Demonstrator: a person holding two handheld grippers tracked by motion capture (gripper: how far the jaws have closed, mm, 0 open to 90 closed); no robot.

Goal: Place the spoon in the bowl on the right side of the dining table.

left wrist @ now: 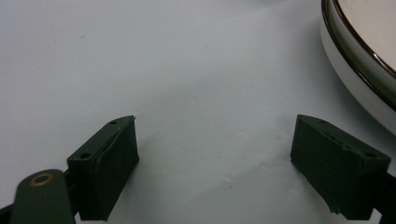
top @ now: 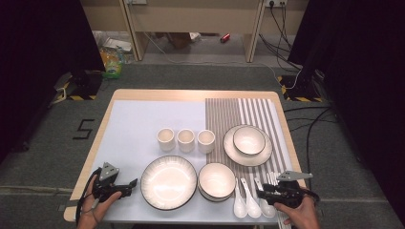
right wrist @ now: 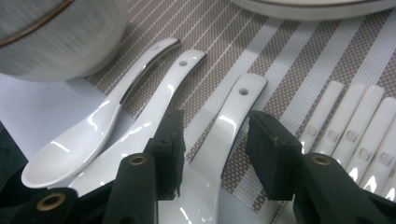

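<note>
At the near edge of the pale wooden desk, the person's right claw straddles the handle of a glossy white ceramic soup spoon, the rightmost of three lying side by side. The right gripper view shows the two black pads on either side of that handle with a gap on each side, so the claw is not yet clenched on it; the spoon's bowl is cut off at the bottom edge. The middle white spoon and the left white spoon lie beside it, half on the brown-and-white striped woven placemat. Just right of them lie white chopsticks with small square marks, their ends out of frame.

The left claw rests low over the smooth light-grey desk cover, jaws wide apart with nothing between them. The left gripper view catches a curved slice of a white dark-rimmed ribbed plate.

The high view adds a stack of white dark-rimmed bowls, further back three plain white cups, and a small bowl on a plate on the placemat.
</note>
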